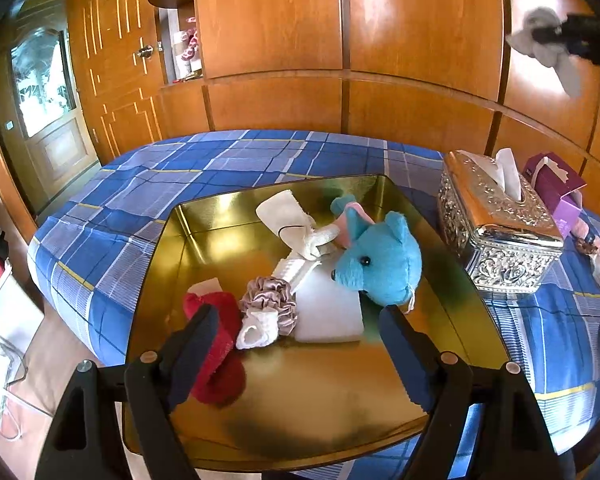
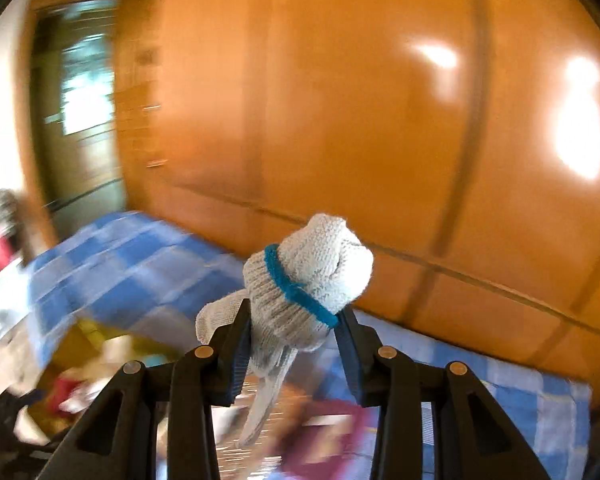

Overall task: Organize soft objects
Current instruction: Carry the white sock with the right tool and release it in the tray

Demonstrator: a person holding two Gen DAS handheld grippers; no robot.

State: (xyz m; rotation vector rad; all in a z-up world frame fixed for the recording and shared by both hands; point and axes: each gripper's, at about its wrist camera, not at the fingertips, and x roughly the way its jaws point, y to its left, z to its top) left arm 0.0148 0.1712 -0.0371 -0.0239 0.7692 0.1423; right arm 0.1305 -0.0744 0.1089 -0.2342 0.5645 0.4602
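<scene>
Grey knit glove (image 2: 300, 292) with a teal cuff band is clamped in the jaws of the right gripper (image 2: 296, 320), raised clear of the gold tray (image 1: 440, 280) before glossy wooden wall panels (image 1: 420, 20). Left gripper (image 1: 300, 324) hangs over the tray, jaws spread wide and gripping nothing. Inside the tray lie a red cloth (image 1: 220, 344), pink scrunchie (image 1: 268, 296), white cloths (image 1: 328, 312) and blue plush toy (image 1: 380, 264). Tray rests on a blue plaid bed (image 1: 160, 184); a silver tissue box (image 1: 496, 224) stands just beside the tray.
</scene>
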